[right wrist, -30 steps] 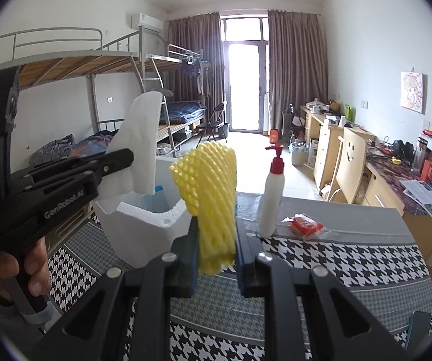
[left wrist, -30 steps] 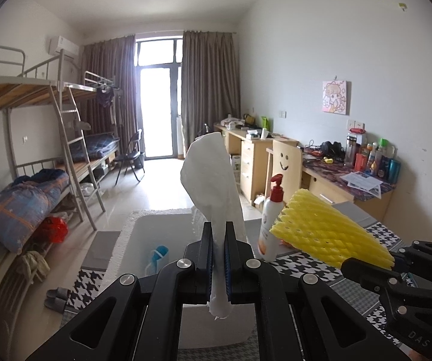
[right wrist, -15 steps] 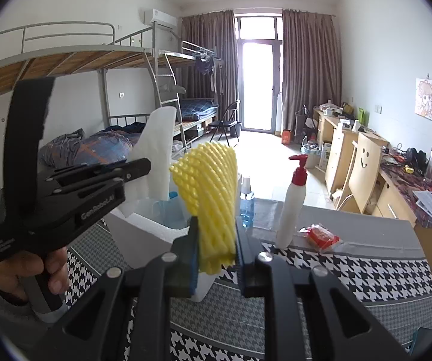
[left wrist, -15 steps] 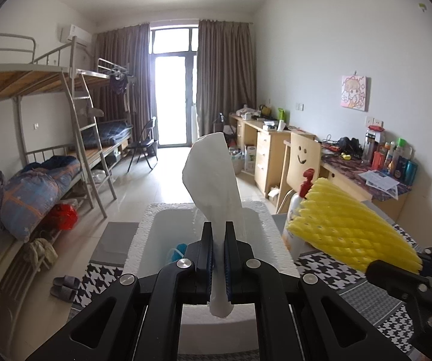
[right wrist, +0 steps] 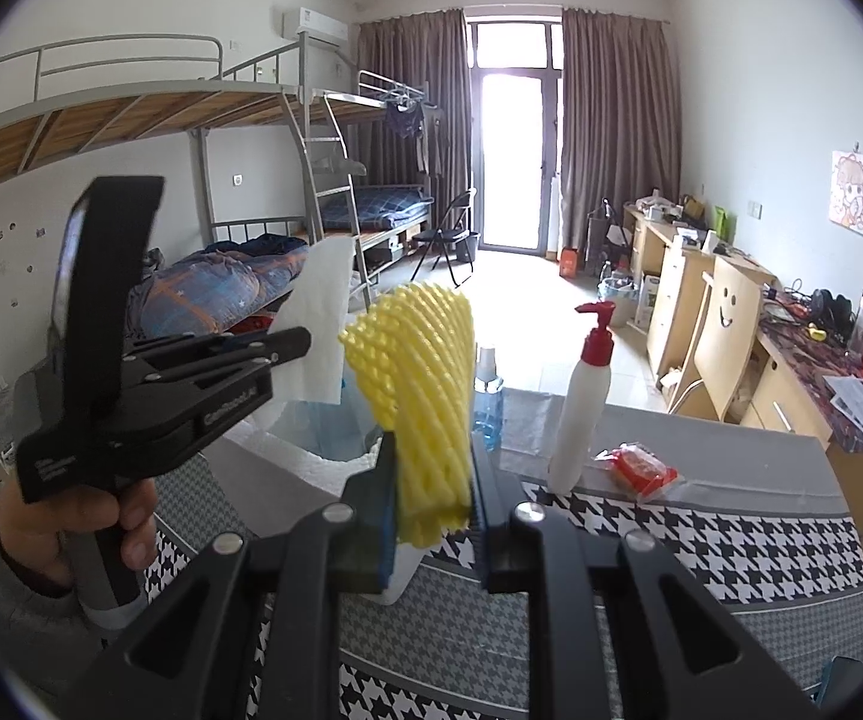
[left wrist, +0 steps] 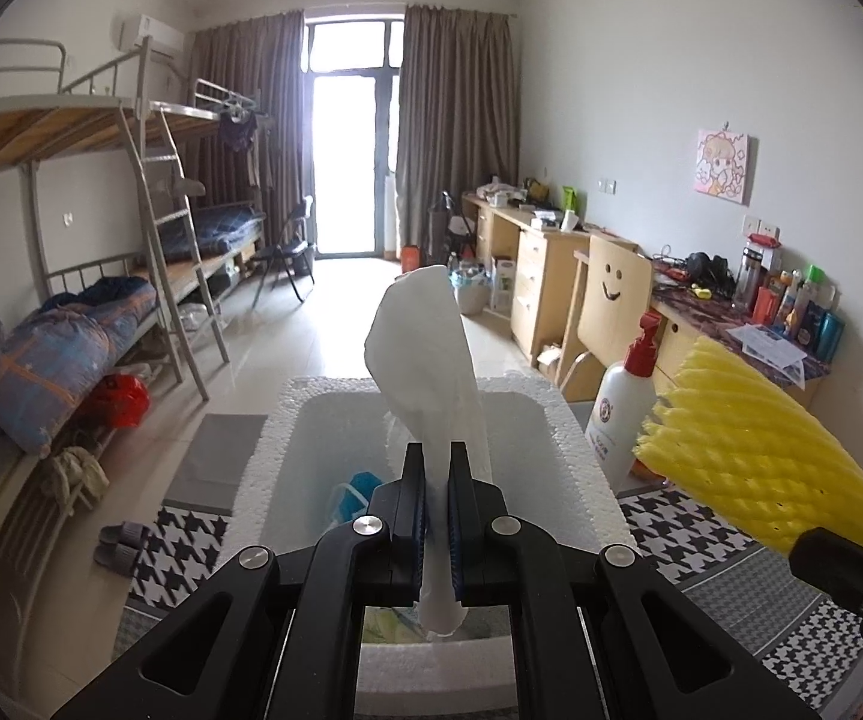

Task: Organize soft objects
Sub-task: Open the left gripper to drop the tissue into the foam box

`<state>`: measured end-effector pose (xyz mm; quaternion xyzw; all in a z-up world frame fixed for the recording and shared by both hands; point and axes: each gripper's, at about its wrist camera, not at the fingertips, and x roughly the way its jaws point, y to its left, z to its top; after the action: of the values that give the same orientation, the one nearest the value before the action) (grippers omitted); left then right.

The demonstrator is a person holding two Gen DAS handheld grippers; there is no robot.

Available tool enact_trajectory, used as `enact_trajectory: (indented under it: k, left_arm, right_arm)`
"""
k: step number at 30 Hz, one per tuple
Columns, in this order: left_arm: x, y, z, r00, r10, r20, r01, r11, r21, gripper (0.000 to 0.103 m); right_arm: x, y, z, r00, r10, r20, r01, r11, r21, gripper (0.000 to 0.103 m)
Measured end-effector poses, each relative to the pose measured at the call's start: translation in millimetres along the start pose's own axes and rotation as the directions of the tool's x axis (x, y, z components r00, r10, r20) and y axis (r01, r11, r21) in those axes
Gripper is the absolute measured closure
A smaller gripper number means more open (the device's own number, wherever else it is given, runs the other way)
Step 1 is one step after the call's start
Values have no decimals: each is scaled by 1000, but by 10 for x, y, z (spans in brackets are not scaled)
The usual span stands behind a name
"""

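Closer over the foam box (left wrist: 575,450) on the houndstooth table (right wrist: 731,546), left gripper (left wrist: 439,516) clamps tissue (left wrist: 425,348), right gripper (right wrist: 434,492) yellow netting (right wrist: 425,384).

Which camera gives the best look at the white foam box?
The left wrist view: the white foam box shows its open top and inside walls. The right wrist view shows only a corner, behind the yellow foam net.

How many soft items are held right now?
2. White tissue pinched in the left gripper above the foam box; yellow foam net clamped in the right gripper. The box interior is partly hidden.
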<state>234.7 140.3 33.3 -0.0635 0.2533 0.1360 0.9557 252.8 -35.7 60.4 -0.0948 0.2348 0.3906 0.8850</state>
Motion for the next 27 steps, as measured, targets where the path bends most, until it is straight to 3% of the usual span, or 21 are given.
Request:
enact_trajectory:
  k: [12, 13, 14, 15, 16, 17, 21, 27]
  left_arm:
    - [220, 50, -10, 998, 16, -64, -16, 1000, -2, 93]
    - [225, 56, -12, 997, 21, -69, -21, 1000, 0, 83]
    - [219, 68, -15, 997, 29, -71, -29, 1000, -2, 64]
    - [197, 82, -19, 997, 35, -63, -35, 999, -6, 52]
    - [165, 91, -24, 998, 45, -49, -46, 999, -9, 29]
    - [127, 93, -28, 998, 59, -30, -59, 998, -7, 18]
    - [35, 142, -29, 997, 80, 5, -80, 997, -15, 16]
    - [-113, 205, -51, 995, 96, 40, -94, 995, -32, 5]
  right_arm:
    - [46, 0, 23, 1000, -7, -11, 7, 1000, -2, 80]
    - [55, 9, 25, 1000, -6, -13, 6, 1000, -4, 79]
    - [65, 16, 29, 1000, -10, -15, 10, 1000, -5, 79]
    - [72, 14, 36, 1000, -11, -16, 11, 1000, -6, 79]
    - [76, 15, 41, 1000, -10, -17, 10, 1000, -8, 79]
    - [82, 17, 50, 1000, -11, -17, 11, 1000, -8, 79]
    - [110, 19, 82, 1000, -20, -18, 20, 1000, -15, 79]
    - [171, 77, 123, 1000, -16, -25, 15, 999, -35, 79]
